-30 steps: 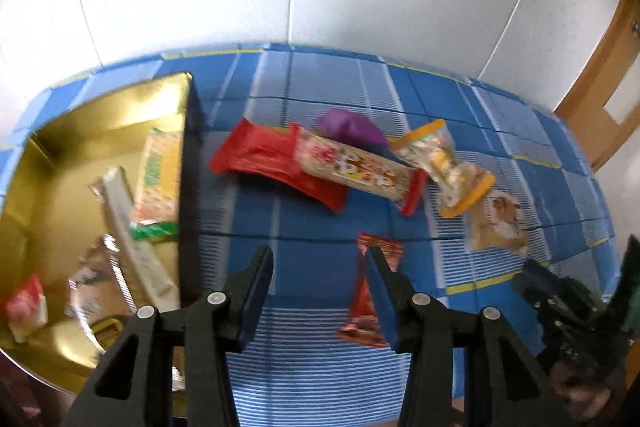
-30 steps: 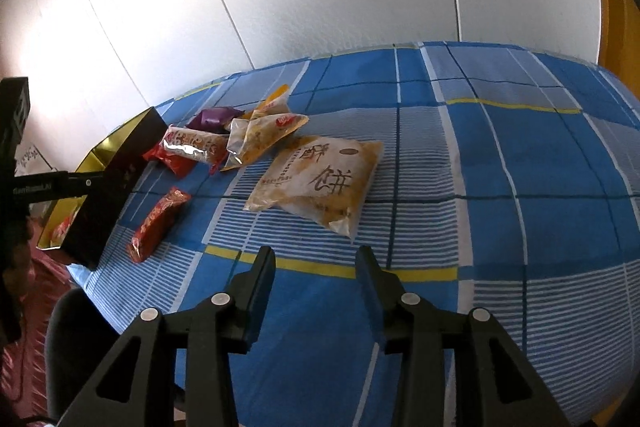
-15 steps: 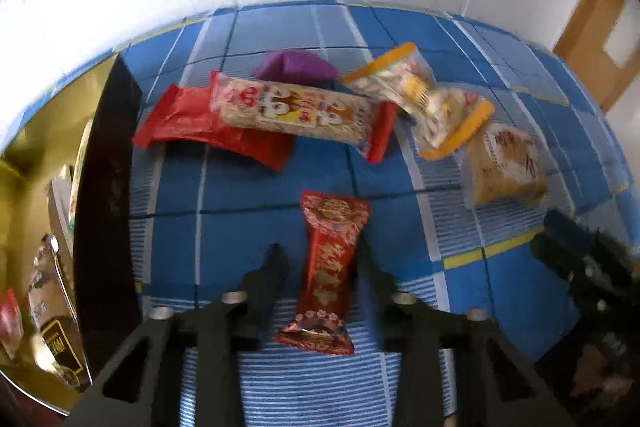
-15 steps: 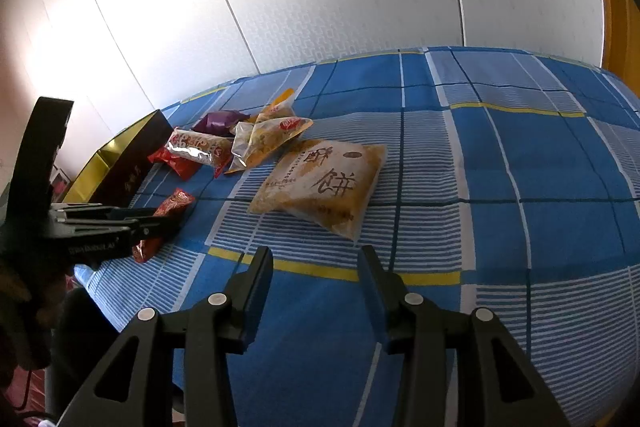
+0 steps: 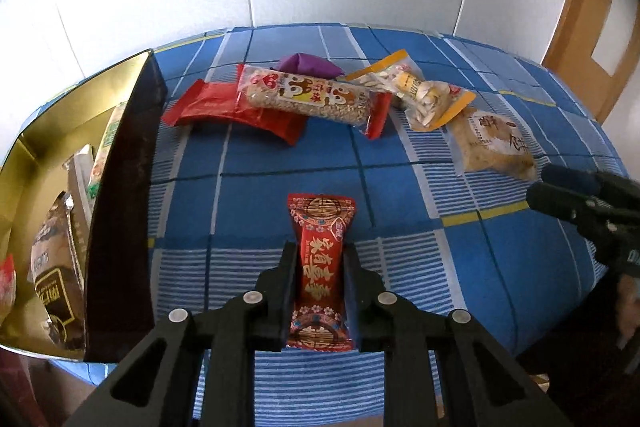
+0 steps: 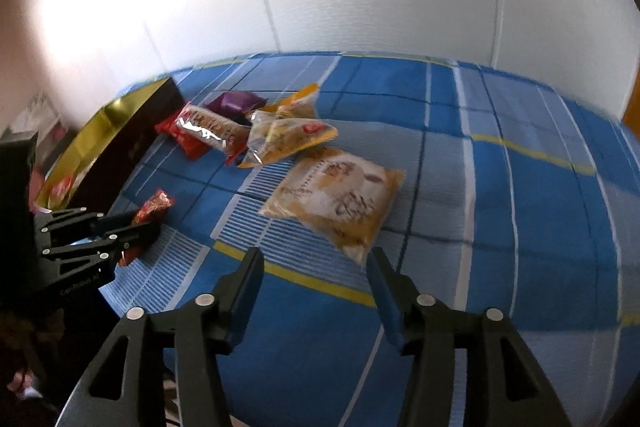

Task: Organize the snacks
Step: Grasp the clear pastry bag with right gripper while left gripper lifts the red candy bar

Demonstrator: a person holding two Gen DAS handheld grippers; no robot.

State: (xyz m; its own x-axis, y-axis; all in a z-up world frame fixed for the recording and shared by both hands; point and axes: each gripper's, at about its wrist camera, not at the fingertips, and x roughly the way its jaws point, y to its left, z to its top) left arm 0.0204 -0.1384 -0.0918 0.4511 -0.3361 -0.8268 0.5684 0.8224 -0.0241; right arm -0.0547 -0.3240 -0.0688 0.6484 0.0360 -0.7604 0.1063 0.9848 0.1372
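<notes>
My left gripper (image 5: 320, 255) is shut on a small red snack packet (image 5: 321, 267) that lies on the blue checked cloth; the fingers press both its long sides. It also shows in the right wrist view (image 6: 150, 211), held by the left gripper (image 6: 140, 227). A gold-lined box (image 5: 52, 163) with several snacks inside stands to the left. Further back lie a plain red packet (image 5: 224, 105), a grain bar (image 5: 312, 95), a purple packet (image 5: 310, 65), a seed bag (image 5: 420, 95) and a pastry bag (image 5: 494, 147). My right gripper (image 6: 316, 263) is open and empty, just short of the pastry bag (image 6: 340, 195).
The table's front edge (image 5: 320, 415) runs just below my left gripper. A white wall stands behind the table, and a wooden door (image 5: 592, 7) at the far right. The right gripper (image 5: 580, 199) reaches in from the right edge of the left wrist view.
My left gripper moved forward over the small red packet and closed on it. My right gripper moved closer to the pastry bag and stays open.
</notes>
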